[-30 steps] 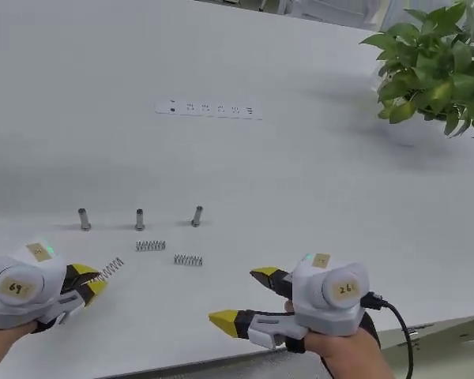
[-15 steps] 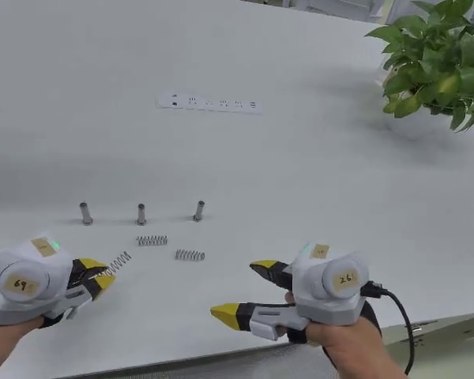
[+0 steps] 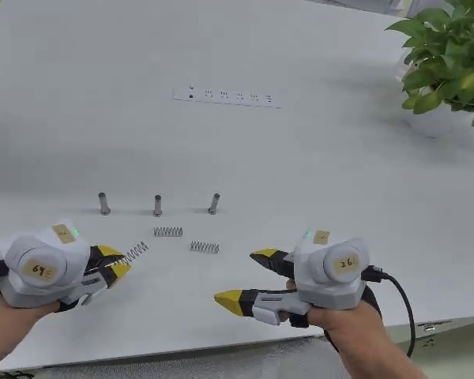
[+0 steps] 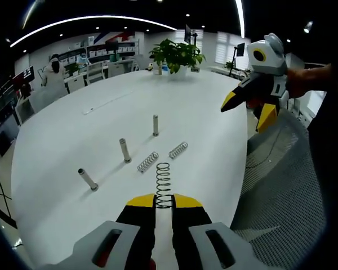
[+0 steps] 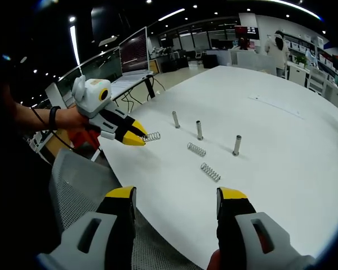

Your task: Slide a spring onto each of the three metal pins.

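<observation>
since the left tongs point(image 3: 117, 263) are clamped on one end of a spring point(image 3: 134, 252), the coil juts out past the yellow tips with its far end free. that looks like the right hold for dropping the open end over a pin. it hangs just above the desk point(image 3: 316, 181), near the front edge and short of the row of pins.

the left pin point(image 3: 104, 204), middle pin point(image 3: 158, 205) and right pin point(image 3: 214, 204) stand upright and well spaced, all bare, so i judge the task is at its first step. a second spring point(image 3: 168, 231) lies flat just in front of the middle pin. a third spring point(image 3: 205, 247) lies a little nearer the person, within easy reach for later.

the right tongs point(image 3: 245, 276) are wide apart and empty, low over the near edge, probably waiting to steady something. next the coil must line up with a pin top; held by one end, it may wobble or catch. whether the pins are fixed, i cannot tell.
</observation>
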The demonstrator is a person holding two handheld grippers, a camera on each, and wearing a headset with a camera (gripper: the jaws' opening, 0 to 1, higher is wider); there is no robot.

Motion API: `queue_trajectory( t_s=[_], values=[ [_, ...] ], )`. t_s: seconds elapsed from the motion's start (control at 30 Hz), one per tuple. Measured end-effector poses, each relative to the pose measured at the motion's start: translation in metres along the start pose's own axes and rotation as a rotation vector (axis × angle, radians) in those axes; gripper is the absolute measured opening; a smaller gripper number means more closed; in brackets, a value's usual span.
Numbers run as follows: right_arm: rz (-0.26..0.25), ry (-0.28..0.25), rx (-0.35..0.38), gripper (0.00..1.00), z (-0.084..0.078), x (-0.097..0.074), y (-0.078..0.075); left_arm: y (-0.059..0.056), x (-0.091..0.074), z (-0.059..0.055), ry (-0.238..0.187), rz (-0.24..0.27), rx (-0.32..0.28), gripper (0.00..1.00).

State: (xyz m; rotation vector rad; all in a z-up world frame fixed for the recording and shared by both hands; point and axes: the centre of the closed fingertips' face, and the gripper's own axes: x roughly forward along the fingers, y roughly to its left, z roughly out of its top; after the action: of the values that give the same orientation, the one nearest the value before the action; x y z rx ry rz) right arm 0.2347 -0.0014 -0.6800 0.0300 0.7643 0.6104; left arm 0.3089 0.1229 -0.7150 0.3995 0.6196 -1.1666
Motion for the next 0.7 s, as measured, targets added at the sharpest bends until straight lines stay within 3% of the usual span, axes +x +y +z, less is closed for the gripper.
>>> queue_trajectory(
  t_s=[0.13,0.4,0.7],
  values=[
    [0.002,-0.018,-0.006,0.51,0.011,0.006,0.002,-0.004,-0.001,0.004,-0.009,-0.017,0.004,0.02],
    [0.045,-0.063,0.035,0.49,0.025,0.018,0.011,-0.023,0.0,0.009,-0.009,-0.075,0.057,0.02],
    [0.083,-0.069,0.035,0.44,0.028,0.028,0.023,-0.04,-0.001,0.021,-0.023,-0.125,0.106,0.02]
  ],
)
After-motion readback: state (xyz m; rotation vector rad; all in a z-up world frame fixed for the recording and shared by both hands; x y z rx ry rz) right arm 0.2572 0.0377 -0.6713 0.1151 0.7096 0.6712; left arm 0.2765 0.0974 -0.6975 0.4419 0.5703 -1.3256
